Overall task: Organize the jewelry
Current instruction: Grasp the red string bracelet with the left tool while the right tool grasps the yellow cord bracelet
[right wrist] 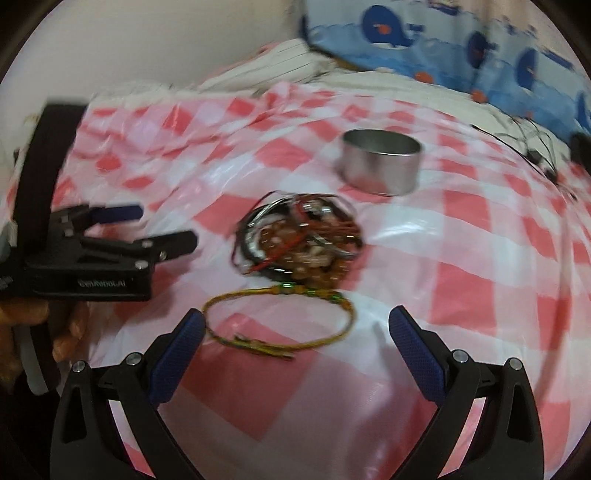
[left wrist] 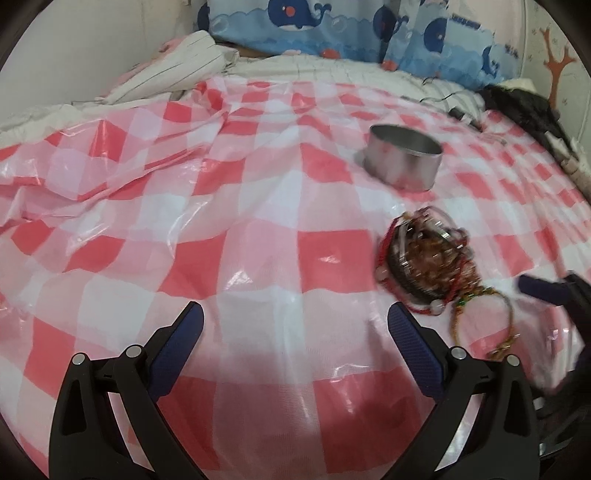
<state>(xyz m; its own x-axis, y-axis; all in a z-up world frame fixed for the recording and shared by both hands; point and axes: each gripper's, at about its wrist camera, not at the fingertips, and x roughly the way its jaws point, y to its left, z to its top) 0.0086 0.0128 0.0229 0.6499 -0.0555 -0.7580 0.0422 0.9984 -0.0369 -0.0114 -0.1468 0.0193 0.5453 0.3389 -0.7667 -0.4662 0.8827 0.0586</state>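
**Both grippers spread and empty; jewelry heaped on checked sheet beside open tin**

Left wrist view. The left gripper (left wrist: 295, 314) hovers over a red-and-white checked plastic sheet (left wrist: 184, 206) spread across a bed. Its two blue-padded fingers stand wide apart with nothing between them. A pile of jewelry (left wrist: 424, 254) lies on the sheet ahead and to the right of the fingers: red cords, brown beads and metal bangles tangled together. A yellow woven bracelet (left wrist: 480, 314) trails from the pile's near side toward the right finger. A round metal tin (left wrist: 402, 158), open at the top, stands upright on the sheet beyond the pile, apart from it. At the right edge, one blue-padded fingertip of the right gripper (left wrist: 543, 290) shows, blurred. A whale-print pillow (left wrist: 332, 26) lies at the head of the bed.

Right wrist view. The right gripper (right wrist: 295, 314) also has its fingers wide apart and grips nothing. The yellow woven bracelet (right wrist: 280, 321) lies as an open loop on the sheet (right wrist: 480, 258) between and just ahead of the fingertips; contact with the left fingertip cannot be judged through the blur. The pile of jewelry (right wrist: 299, 236) sits just beyond it, touching the bracelet's far side. The tin (right wrist: 380, 164) stands farther back and to the right, its inside not visible. The left gripper (right wrist: 168, 227) enters from the left, fingers parted, tips short of the pile. A hand (right wrist: 62, 328) shows below it.
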